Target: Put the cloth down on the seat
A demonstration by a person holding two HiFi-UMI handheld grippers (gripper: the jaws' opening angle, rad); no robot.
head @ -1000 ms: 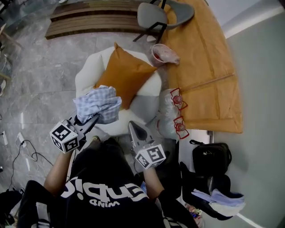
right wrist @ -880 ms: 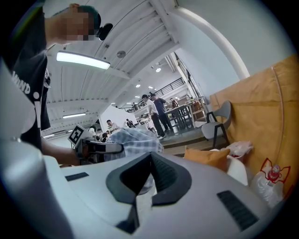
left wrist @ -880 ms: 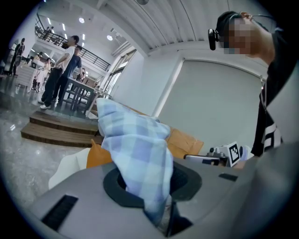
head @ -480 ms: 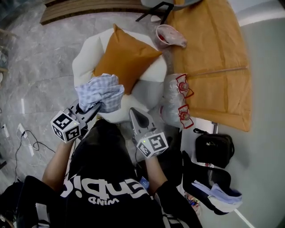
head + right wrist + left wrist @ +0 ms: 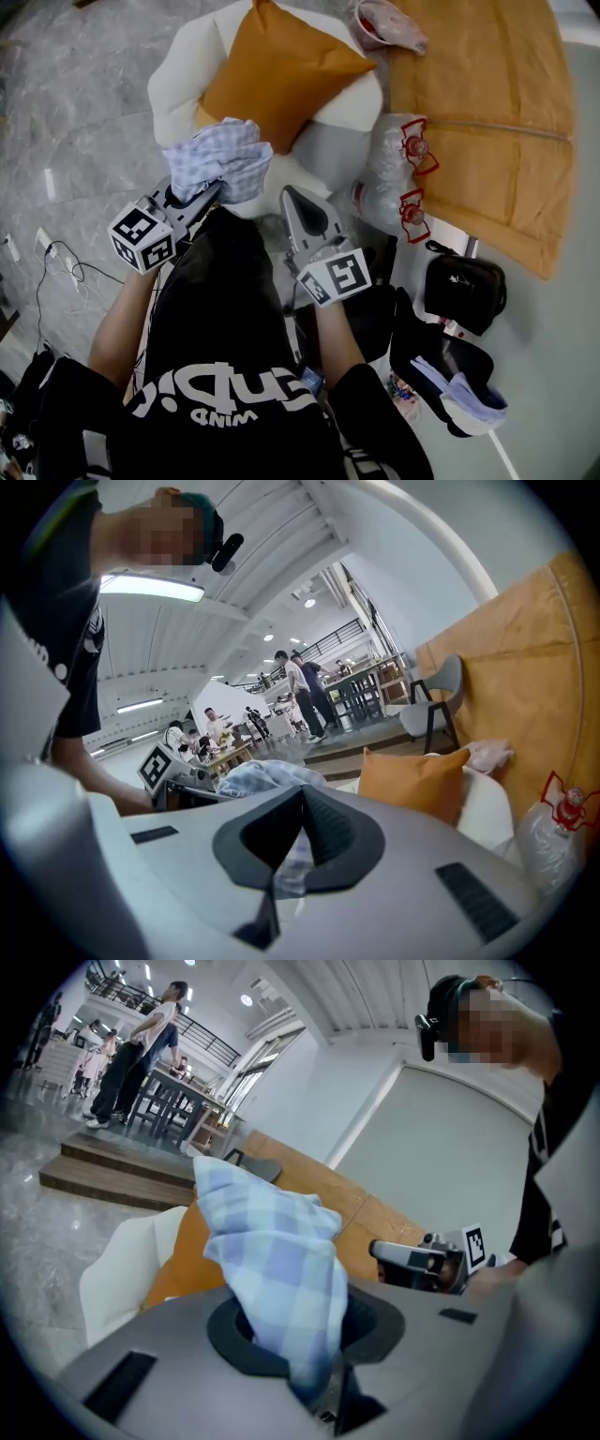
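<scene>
Both have dropped toward the seat (image 5: 178,75) since before. The left hand-held gripper (image 5: 202,202) is clamping the bunched cloth (image 5: 217,159) over the seat's front edge, the cloth's long axis pointing at the cushion (image 5: 272,70). The right hand-held gripper (image 5: 302,199) is clenched and empty.

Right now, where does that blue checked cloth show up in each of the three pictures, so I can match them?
Head view: the cloth is bunched up left of centre, just below the orange cushion.
Left gripper view: cloth in the middle, rising from the jaws shut on it.
Right gripper view: cloth left of centre, a pale bundle beyond the jaws.
Shared landmark: the orange cushion.
</scene>
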